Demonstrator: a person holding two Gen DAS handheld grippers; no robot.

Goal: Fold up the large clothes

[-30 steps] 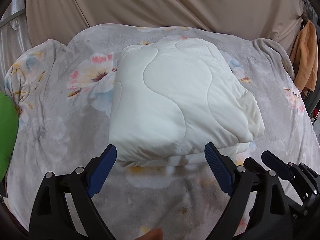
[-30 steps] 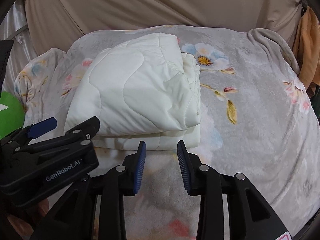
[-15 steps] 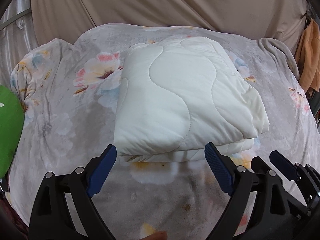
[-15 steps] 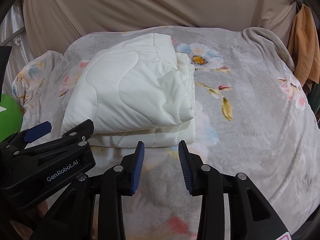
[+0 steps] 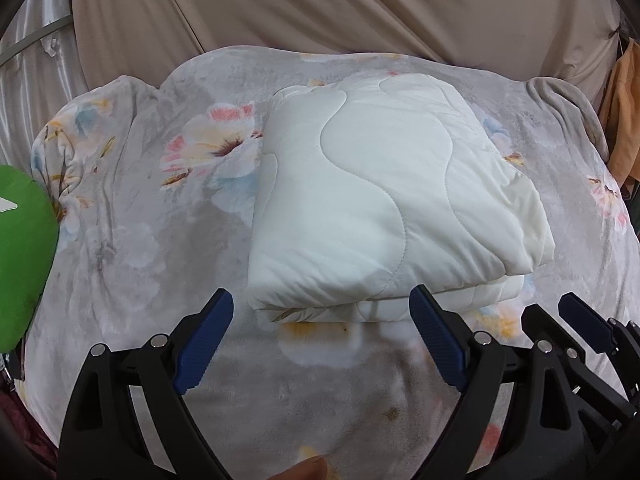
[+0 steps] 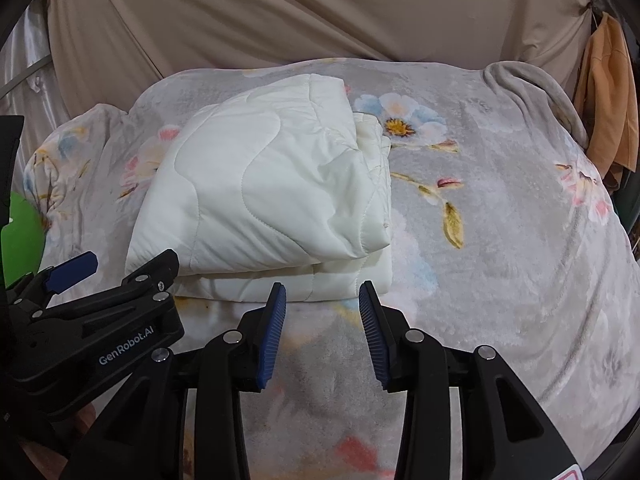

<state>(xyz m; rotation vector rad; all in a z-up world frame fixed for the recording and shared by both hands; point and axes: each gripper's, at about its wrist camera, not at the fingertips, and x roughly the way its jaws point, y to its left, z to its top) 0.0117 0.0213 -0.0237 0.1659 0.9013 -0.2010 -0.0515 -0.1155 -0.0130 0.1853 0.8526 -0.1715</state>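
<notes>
Shifted slightly rightward and farther up in the left wrist view since a second ago: folded white quilt [image 5: 384, 208]. Same fold layout as before, no visible change in shape.

Left gripper [image 5: 322, 332]: released, fingers [image 5: 206, 334] spread wide, empty. Positioned just short of the quilt's near edge, not touching it. Near edge of quilt lying between the two blue pads as seen along the left wrist view, slightly beyond the tips.

Right gripper [image 6: 322, 320]: released, fingers [image 6: 272, 332] parted by a moderate gap, narrower than the left pair, empty. Positioned just in front of the quilt's [image 6: 272, 192] near right corner, apart from it. Body of the left gripper [image 6: 92, 320] visible at lower left of the right wrist view, beside the quilt's near left corner.

Quilt location: resting on grey floral blanket [image 5: 132, 240] covering the bed, roughly centred, folded into a thick rectangular stack with wavy stitch lines on top, layered edges facing right.

Surroundings: beige curtain [image 5: 340, 8] behind the bed; orange cloth [image 6: 608, 120] hanging at far right; green object [image 5: 22, 248] at left edge; fingertip of the person [image 5: 308, 468] at bottom of the left wrist view.
</notes>
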